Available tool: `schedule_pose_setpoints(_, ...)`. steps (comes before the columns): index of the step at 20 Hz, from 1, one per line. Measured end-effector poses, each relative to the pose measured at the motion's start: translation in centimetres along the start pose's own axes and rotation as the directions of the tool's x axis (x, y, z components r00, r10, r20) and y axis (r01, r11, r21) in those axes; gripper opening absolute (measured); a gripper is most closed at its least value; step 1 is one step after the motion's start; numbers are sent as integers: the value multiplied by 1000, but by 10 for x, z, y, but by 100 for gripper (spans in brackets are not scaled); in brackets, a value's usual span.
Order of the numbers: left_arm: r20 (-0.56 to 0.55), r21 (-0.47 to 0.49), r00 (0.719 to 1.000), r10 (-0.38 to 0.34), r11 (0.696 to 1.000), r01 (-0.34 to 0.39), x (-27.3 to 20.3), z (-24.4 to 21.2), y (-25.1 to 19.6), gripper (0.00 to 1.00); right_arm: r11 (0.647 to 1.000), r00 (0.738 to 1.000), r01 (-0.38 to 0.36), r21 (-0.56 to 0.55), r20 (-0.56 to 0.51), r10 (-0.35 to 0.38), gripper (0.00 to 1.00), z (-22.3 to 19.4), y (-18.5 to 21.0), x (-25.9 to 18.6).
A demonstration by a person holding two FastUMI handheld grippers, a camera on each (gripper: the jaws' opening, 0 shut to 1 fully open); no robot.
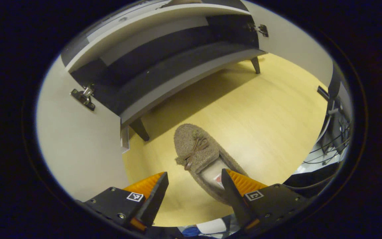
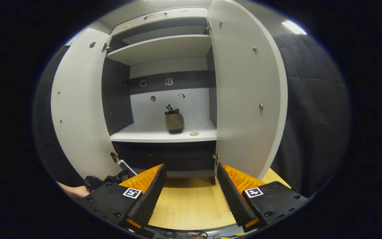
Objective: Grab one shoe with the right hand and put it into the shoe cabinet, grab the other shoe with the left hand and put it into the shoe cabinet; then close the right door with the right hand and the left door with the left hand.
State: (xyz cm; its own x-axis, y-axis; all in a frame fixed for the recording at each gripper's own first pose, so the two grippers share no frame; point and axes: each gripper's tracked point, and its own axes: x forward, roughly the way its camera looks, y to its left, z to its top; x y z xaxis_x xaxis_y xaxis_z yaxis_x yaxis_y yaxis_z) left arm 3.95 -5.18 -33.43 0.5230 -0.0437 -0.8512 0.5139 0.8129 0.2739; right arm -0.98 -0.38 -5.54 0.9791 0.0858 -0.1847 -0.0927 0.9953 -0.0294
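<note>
Below the cabinet (image 1: 164,69), on the floor (image 1: 260,113), lies the second shoe (image 1: 199,156), heel toward the spread left claw (image 1: 194,191), not yet gripped. First shoe (image 2: 174,121) already sits on the cabinet's shelf (image 2: 144,135). Right claw (image 2: 191,192) hangs spread and empty before the cabinet. Risk here: one finger hovers over the shoe's opening, so a shallow pinch on that soft rim could slip, or the lift could clip the left door (image 1: 78,146) beside the cabinet.

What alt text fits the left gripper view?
A brown fuzzy slipper with a small bow lies on the wooden floor, its heel end between the open fingers of the left hand-held gripper, which is not gripping it. Beyond it stands the shoe cabinet on short legs, both doors swung open.
</note>
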Motion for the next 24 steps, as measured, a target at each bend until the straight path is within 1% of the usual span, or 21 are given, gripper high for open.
schedule_pose_setpoints(4, -23, 80, 999, 34, 996, -32, 25, -3, 2, 94, 997, 996, 82, -13, -39, -83, 97, -17, -19, -29)
schedule_pose_setpoints(5, -20, 89, 999, 36, 995, -34, 32, -2, 4, 100, 994, 993, 105, -14, -43, -106, 97, -19, -25, -36)
schedule_pose_setpoints(6, -26, 85, 999, 28, 996, -26, 36, -3, 4, 100, 991, 991, 129, -20, -42, -129, 93, -19, -31, -43)
schedule_pose_setpoints(7, -27, 77, 999, 22, 997, -19, 41, -3, 6, 88, 988, 987, 153, -25, -41, -154, 93, -20, -39, -51)
schedule_pose_setpoints(8, -35, 60, 999, 5, 998, -3, 45, -4, 4, 88, 983, 983, 179, -29, -44, -180, 98, -20, -46, -58)
schedule_pose_setpoints(9, -35, 46, 999, -7, 999, 9, 47, -2, 3, 82, 978, 977, 206, -27, -44, -208, 98, -22, -55, -65)
schedule_pose_setpoints(10, -41, 45, 999, -8, 999, 10, 48, -1, 3, 88, 973, 973, 228, -21, -43, -229, 98, -21, -61, -70)
schedule_pose_setpoints(11, -44, 50, 999, -8, 999, 10, 49, -1, 2, 74, 969, 968, 249, -13, -41, -249, 98, -21, -68, -74)
schedule_pose_setpoints(12, -36, 49, 999, -28, 998, 30, 48, 4, -4, 84, 963, 963, 268, -5, -38, -268, 94, -20, -75, -76)
schedule_pose_setpoints(13, -57, 30, 998, -16, 999, 18, 54, -4, -4, 68, 959, 958, 283, 4, -37, -283, 94, -21, -82, -77)
schedule_pose_setpoints(14, -57, 23, 998, -2, 1000, 3, 55, 0, -6, 52, 955, 955, 296, 12, -36, -295, 94, -20, -88, -76)
schedule_pose_setpoints(15, -58, 25, 998, -5, 1000, 6, 60, 1, -6, 52, 951, 951, 307, 24, -32, -307, 98, -21, -97, -74)
schedule_pose_setpoints(16, -66, 15, 998, 20, 1000, -19, 62, -1, -2, 52, 947, 948, 319, 34, -25, -318, 94, -18, -105, -73)
schedule_pose_setpoints(17, -76, 11, 996, 47, 999, -47, 64, -2, 1, 40, 944, 945, 327, 45, -20, -326, 94, -15, -113, -70)
schedule_pose_setpoints(18, -83, 3, 995, 58, 998, -58, 64, -2, 1, 28, 941, 943, 332, 56, -16, -332, 94, -12, -121, -69)
schedule_pose_setpoints(19, -81, 1, 995, 64, 998, -64, 63, -1, 1, 18, 938, 941, 339, 66, -13, -339, 98, -10, -129, -66)
schedule_pose_setpoints(20, -80, -2, 995, 67, 998, -68, 63, -1, 2, 18, 936, 938, 345, 73, -7, -346, 94, -7, -139, -64)
schedule_pose_setpoints(21, -84, -7, 994, 71, 997, -72, 62, -2, 2, 18, 932, 935, 354, 76, -2, -355, 94, -5, -149, -61)
schedule_pose_setpoints(22, -89, -10, 993, 76, 997, -77, 61, -2, 2, 18, 929, 932, 362, 77, -2, -363, 98, -4, -160, -59)
schedule_pose_setpoints(23, -86, -4, 990, 114, 993, -115, 57, -2, 11, 24, 926, 929, 369, 81, -1, -370, 98, -4, -170, -58)
schedule_pose_setpoints(24, -83, -35, 990, 116, 992, -119, 56, 4, 8, 18, 924, 927, 373, 87, 1, -374, 98, -3, -178, -55)
